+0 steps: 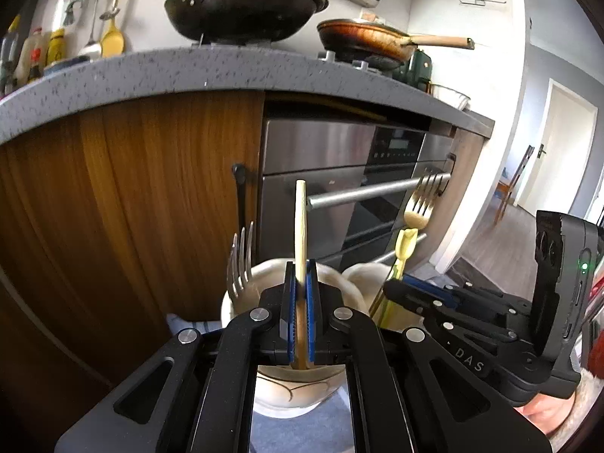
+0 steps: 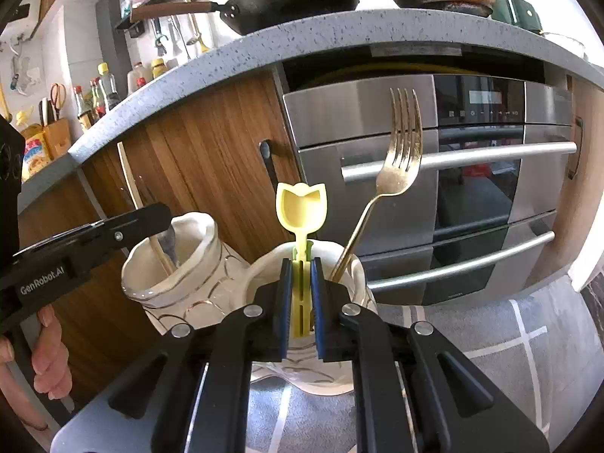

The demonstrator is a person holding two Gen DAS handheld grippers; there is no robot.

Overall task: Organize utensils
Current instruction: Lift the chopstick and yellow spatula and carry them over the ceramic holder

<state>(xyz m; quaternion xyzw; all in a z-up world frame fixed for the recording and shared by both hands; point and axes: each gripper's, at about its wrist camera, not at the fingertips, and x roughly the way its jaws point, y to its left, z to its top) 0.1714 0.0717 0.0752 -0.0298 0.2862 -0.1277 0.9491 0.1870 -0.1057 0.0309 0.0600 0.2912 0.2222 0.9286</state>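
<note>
Two white ceramic holders stand side by side on a grey mat. My left gripper (image 1: 301, 268) is shut on a pale wooden stick (image 1: 301, 226), upright over the left holder (image 1: 271, 275), which also holds a silver fork (image 1: 239, 264). My right gripper (image 2: 301, 264) is shut on a yellow tulip-shaped spoon (image 2: 301, 207), upright over the right holder (image 2: 355, 275), which holds a gold fork (image 2: 400, 158). The left holder (image 2: 181, 268), the stick (image 2: 130, 177) and the left gripper's fingers (image 2: 124, 226) also show in the right wrist view.
A steel oven (image 2: 472, 158) with bar handles and a wooden cabinet door (image 1: 132, 196) stand close behind the holders. A speckled grey counter (image 1: 151, 71) overhangs above, carrying a black wok (image 1: 241, 7) and a brown pan (image 1: 366, 37). A grey mat (image 2: 490, 339) covers the floor.
</note>
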